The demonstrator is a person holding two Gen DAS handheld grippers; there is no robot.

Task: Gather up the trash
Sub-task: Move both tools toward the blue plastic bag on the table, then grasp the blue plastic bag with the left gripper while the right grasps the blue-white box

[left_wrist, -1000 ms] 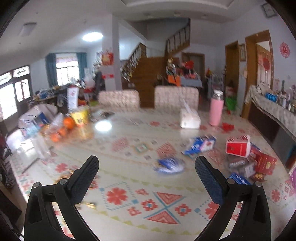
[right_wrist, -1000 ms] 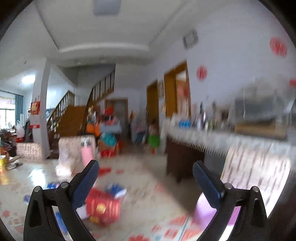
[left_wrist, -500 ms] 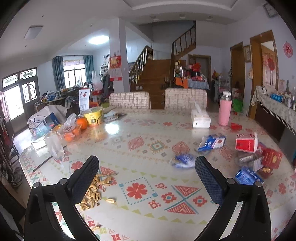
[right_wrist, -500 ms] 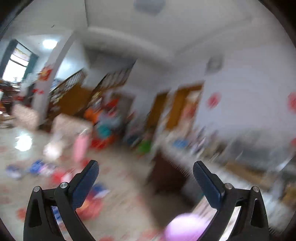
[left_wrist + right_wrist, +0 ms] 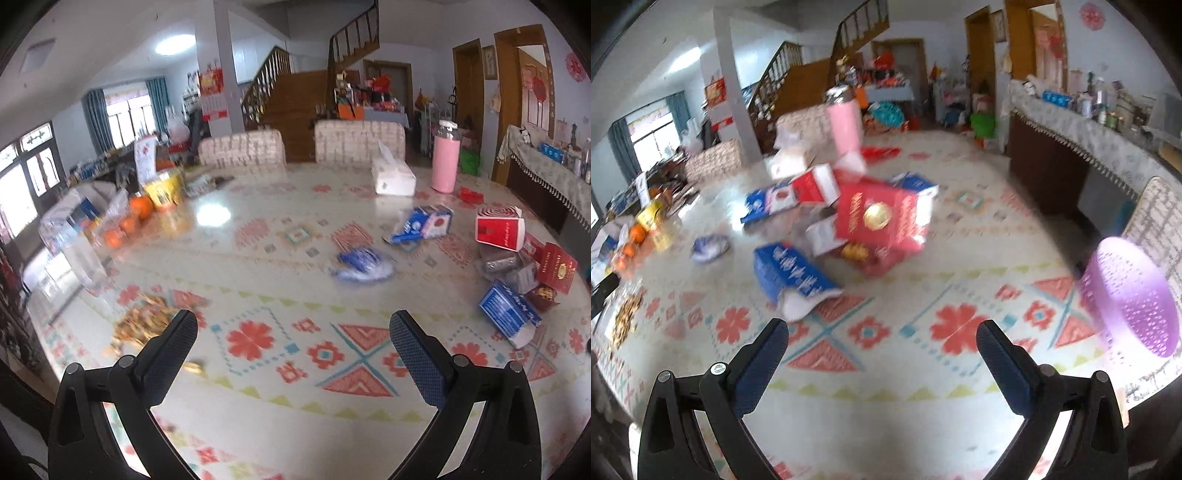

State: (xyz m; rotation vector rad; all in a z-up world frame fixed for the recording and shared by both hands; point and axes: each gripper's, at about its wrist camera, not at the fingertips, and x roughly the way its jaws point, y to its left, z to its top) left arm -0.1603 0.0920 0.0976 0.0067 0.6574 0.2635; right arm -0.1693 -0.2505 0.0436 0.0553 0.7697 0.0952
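Trash lies on a patterned table (image 5: pixel 295 387). A heap of red and blue cartons sits at the right: a blue carton (image 5: pixel 508 312) (image 5: pixel 792 275), a red box (image 5: pixel 557 267) (image 5: pixel 882 218), a red-white carton (image 5: pixel 498 232). A crumpled blue wrapper (image 5: pixel 364 264) (image 5: pixel 709 249) and a blue-white carton (image 5: pixel 424 223) lie mid-table. A pile of nut shells (image 5: pixel 142 323) lies near the left fingertip. My left gripper (image 5: pixel 293 345) is open and empty above the table. My right gripper (image 5: pixel 882 352) is open and empty, short of the blue carton.
A pink flask (image 5: pixel 446 164) and tissue box (image 5: pixel 392 177) stand at the far side. Oranges (image 5: pixel 140 206), bags and a yellow tub sit at the left. A purple perforated basket (image 5: pixel 1132 297) stands at the table's right edge. Chairs and a sideboard (image 5: pixel 1067 147) surround the table.
My right gripper has swung down from facing the room to facing the table and the carton heap. My left gripper has tilted slightly; the view is much the same.
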